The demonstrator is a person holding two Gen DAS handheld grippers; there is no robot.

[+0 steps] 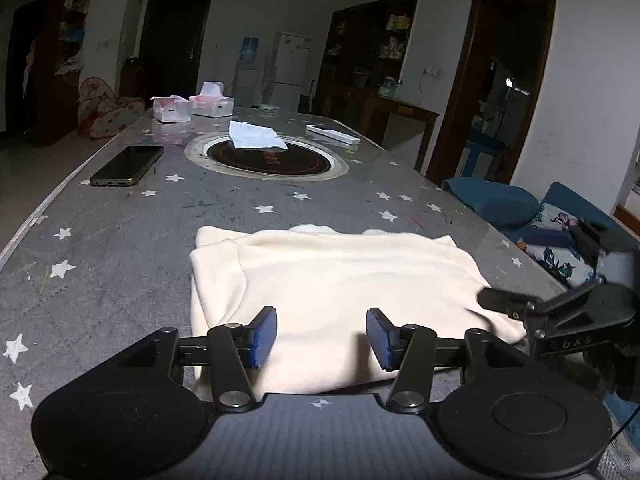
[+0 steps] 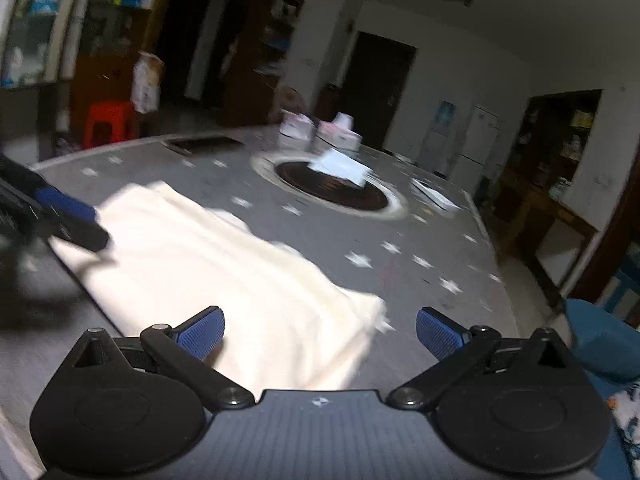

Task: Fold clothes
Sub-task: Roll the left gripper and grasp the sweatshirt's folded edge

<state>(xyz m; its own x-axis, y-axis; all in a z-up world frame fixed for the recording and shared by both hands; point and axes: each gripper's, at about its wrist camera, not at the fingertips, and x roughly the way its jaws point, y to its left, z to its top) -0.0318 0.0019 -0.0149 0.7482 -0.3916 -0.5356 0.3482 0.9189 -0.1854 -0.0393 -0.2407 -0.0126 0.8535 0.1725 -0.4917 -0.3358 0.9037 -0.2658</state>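
On the grey star-print table, one cream garment lies folded flat, right in front of both claws. The left gripper sits low over the near edge of the cloth. Its two blue pads are apart and nothing is between them, so it is open. The right gripper is open too, wider still. Its left pad is over the near right corner of the garment, and its right pad is over bare table. In the left view the right gripper shows at the right side, by the cloth's right corner.

The garment's left edge is well away from the table's left edge, with bare grey top between. Its right edge comes closer to the table's right edge, where a blue sofa stands just past it. Behind the cloth there is bare room up to the round cooker ring set in the table.

Farther back there is one dark phone, one white tissue on the ring, two tissue boxes, and one flat white box. The right view is blurry.
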